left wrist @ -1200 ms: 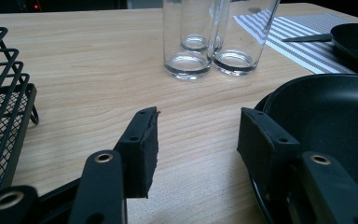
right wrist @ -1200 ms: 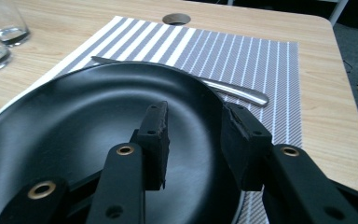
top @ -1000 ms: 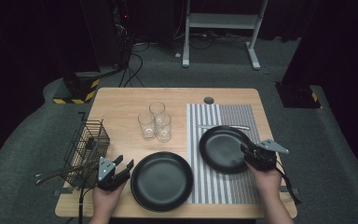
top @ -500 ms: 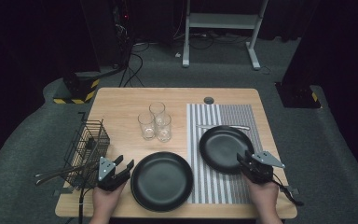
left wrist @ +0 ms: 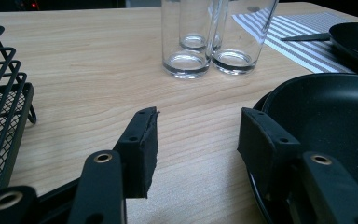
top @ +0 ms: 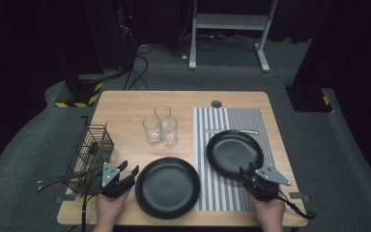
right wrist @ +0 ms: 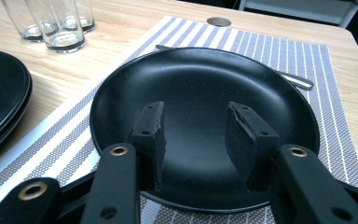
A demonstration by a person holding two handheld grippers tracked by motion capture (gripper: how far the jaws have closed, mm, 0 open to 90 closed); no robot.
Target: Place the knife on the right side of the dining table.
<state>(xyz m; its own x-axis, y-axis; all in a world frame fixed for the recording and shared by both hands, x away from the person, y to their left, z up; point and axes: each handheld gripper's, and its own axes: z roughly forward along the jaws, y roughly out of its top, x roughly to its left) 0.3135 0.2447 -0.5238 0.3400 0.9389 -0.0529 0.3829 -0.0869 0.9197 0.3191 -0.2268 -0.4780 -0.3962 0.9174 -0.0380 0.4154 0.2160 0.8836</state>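
the right tool [top: 249,174] has just been opening; its jaws stand apart, empty, above the near rim of the black plate [top: 234,153] on the striped placemat [top: 257,118]. the left tool [top: 128,175] is wide, empty, beside the stacked plates [top: 166,187].

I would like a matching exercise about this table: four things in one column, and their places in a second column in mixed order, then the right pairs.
Things:
1. wire basket
2. three glasses
3. plate on the mat
4. stacked plates

Places:
A. on the striped mat, in front of the right gripper
B. at the left edge of the table
C. on bare wood at the near edge, beside the left gripper
D. grouped near the middle of the table

Pairs: 1-B, 2-D, 3-A, 4-C
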